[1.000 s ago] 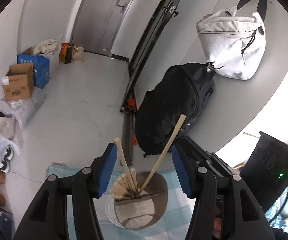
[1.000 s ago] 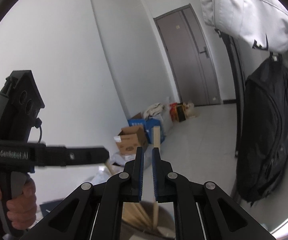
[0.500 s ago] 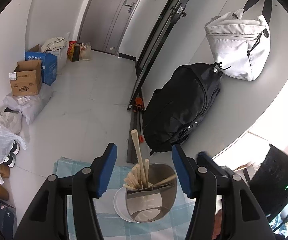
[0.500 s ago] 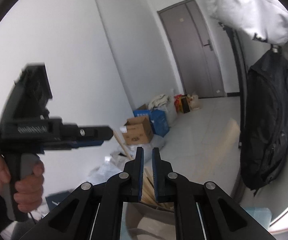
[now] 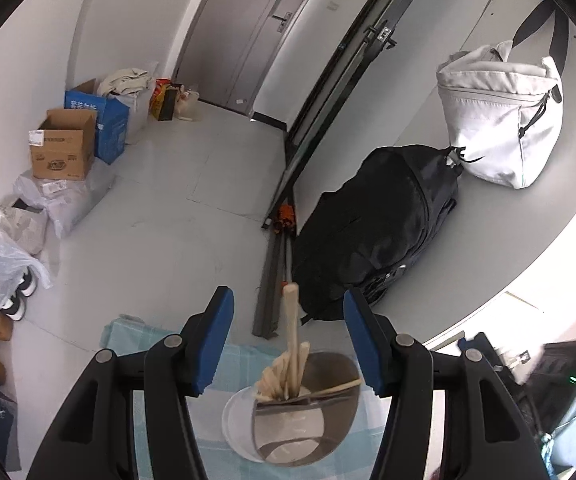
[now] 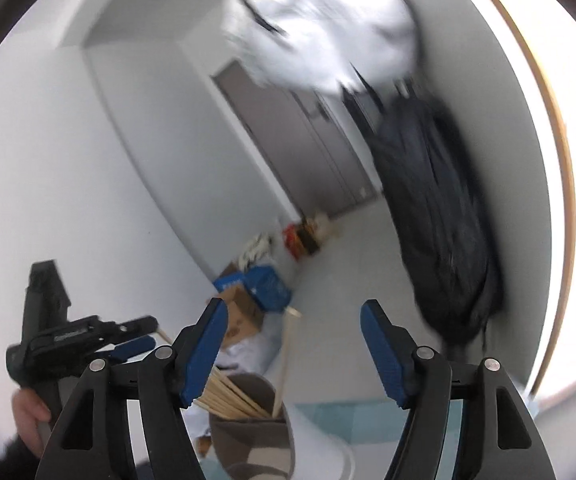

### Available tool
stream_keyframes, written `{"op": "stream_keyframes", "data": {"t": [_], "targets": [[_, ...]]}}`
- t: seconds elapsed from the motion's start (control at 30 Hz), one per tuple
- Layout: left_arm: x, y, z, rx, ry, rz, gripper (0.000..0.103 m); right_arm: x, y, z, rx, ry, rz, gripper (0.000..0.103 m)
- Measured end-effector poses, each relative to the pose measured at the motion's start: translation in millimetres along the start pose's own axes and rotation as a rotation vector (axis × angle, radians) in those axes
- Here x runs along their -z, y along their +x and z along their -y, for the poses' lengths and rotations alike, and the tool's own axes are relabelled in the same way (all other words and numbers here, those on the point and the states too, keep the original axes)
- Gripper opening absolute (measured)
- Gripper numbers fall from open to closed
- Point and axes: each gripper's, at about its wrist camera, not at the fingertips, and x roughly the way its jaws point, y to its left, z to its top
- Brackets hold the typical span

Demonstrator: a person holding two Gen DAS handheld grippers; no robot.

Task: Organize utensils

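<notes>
Just above the brown utensil holder [image 6: 247,432], my right gripper [image 6: 294,354] was opening with nothing pinched, my left gripper [image 5: 288,344] stood apart around it, and the wooden chopsticks [image 6: 231,398] leaned inside the holder.

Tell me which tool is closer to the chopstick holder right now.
Hard to call; both are close. The left tool hovers open just above the chopstick holder. The right tool, jaws opening and empty, also sits right over it.

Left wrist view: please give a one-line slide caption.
Open left gripper above a brown divided utensil holder of pale wooden chopsticks.
</notes>
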Motion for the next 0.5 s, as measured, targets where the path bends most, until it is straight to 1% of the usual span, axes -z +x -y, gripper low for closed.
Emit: {"op": "stream_keyframes", "data": {"t": [0.03,0.07,0.1,0.13,0.17,0.2,0.23,0.27,0.4,0.5], "targets": [[-1.0,2.7,0.2,-0.003,-0.001,-0.004,0.051,-1.2,7.6,3.2,-0.011,0.025,-0.017,0.063],[-1.3,3.8,0.1,-0.005,-0.002,-0.002,0.049,-1.5,13.9,5.8,-0.01,0.043,-0.032,0.052],[-1.5,3.8,-0.1,-0.01,-0.002,0.003,0.044,-2.5,22.2,8.6,-0.014,0.066,-0.054,0.046],[-1.6,4.0,-0.1,-0.012,0.0,0.002,0.027,-3.1,28.3,10.2,-0.032,0.086,-0.071,0.035],[-2.4,6.2,0.1,-0.002,0.005,-0.014,0.015,-3.4,33.7,9.8,-0.049,0.092,-0.084,0.021],[-2.6,7.5,0.6,0.004,0.006,-0.022,0.012,-4.1,36.0,7.6,-0.054,0.085,-0.086,0.015],[-2.6,7.8,0.9,0.01,0.007,-0.022,0.008,-5.3,37.7,4.7,-0.065,0.072,-0.085,0.006],[-2.6,6.8,2.5,0.014,0.018,-0.011,0.004,-6.2,38.2,0.6,-0.075,0.055,-0.083,0.006],[-1.6,4.7,12.1,0.016,0.063,-0.004,0.003,-9.2,37.0,-27.7,-0.093,-0.067,-0.076,0.005],[1.2,6.3,20.2,0.013,0.105,-0.014,0.003,-9.5,42.7,-59.1,-0.096,-0.223,-0.082,0.005]]}}
